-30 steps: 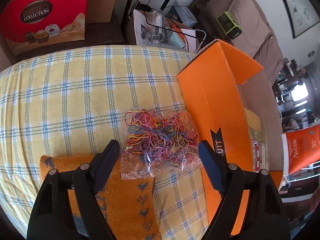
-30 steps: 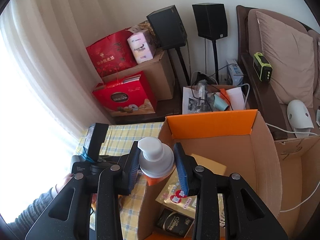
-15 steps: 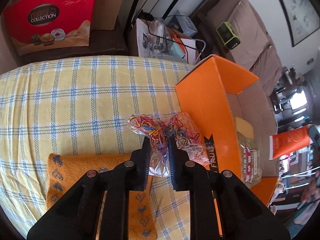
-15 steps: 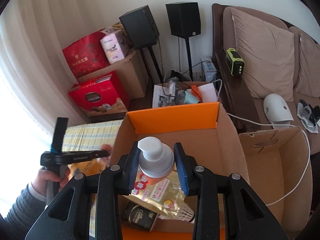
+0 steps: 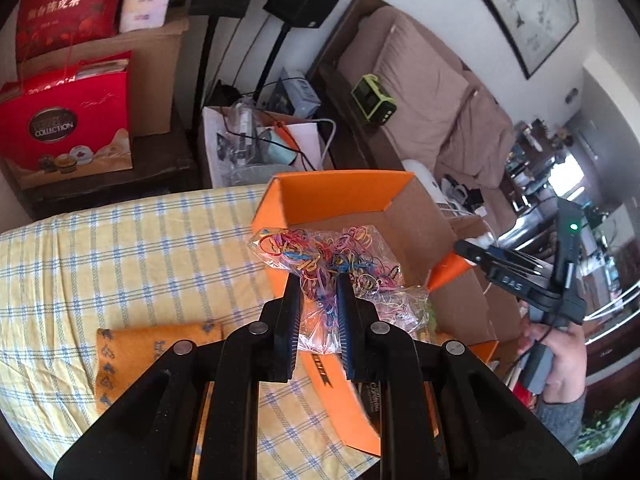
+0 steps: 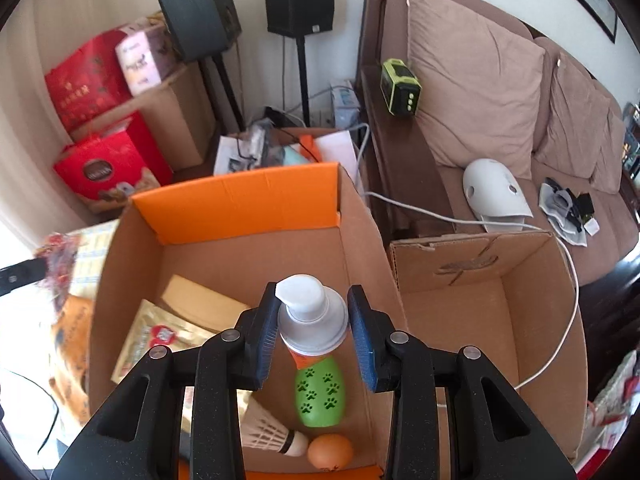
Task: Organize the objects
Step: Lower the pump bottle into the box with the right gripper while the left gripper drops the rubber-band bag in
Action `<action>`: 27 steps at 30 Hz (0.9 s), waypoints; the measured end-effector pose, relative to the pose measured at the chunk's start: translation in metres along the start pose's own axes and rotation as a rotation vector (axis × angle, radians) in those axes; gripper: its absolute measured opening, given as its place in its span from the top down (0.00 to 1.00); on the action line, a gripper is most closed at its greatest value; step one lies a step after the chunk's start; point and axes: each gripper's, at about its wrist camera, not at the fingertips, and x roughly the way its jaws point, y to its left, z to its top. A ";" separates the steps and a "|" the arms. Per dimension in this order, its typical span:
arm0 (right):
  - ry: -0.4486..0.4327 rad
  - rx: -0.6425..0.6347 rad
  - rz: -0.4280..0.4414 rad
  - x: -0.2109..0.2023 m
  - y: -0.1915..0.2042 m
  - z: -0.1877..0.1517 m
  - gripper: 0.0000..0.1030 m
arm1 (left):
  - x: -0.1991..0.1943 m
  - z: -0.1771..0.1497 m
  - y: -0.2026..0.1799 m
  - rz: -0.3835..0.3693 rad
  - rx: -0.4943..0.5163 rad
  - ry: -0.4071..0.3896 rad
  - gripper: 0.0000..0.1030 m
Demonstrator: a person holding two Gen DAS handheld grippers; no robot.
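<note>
- Bag (image 5: 336,264) of coloured rubber bands: clear, crumpled, held above the box's near wall.
- Bottle (image 6: 312,320): white pump cap, orange body, upright over the box (image 6: 248,204).
- Box: orange-flapped cardboard, open.

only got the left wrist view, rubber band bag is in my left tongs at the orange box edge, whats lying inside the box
Observer: Near the front wall of the box lie a green paw-print toy, a shuttlecock and an orange ball.
Operator: anything flat on the left side
Observer: Yes, a gold packet, with a tan envelope just beyond it.
Operator: what are the right tongs carrying
Observer: The right tongs grip a pump bottle by its white cap, above the green toy.
</note>
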 end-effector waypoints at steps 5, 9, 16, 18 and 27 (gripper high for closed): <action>0.049 -0.010 -0.020 0.024 0.000 0.002 0.67 | 0.019 0.002 -0.027 -0.004 0.040 0.022 0.85; 0.091 -0.018 -0.050 0.042 0.001 0.004 0.67 | 0.034 0.000 -0.037 -0.004 0.049 0.043 0.85; 0.071 0.007 -0.032 0.053 0.000 0.011 0.63 | 0.054 -0.001 -0.045 0.012 0.050 0.069 0.85; 0.060 0.032 -0.012 0.053 -0.003 0.011 0.53 | 0.059 0.000 -0.046 0.014 0.047 0.073 0.85; -0.005 0.077 0.046 0.031 -0.011 0.003 0.48 | 0.079 0.014 -0.045 0.082 0.008 0.041 0.84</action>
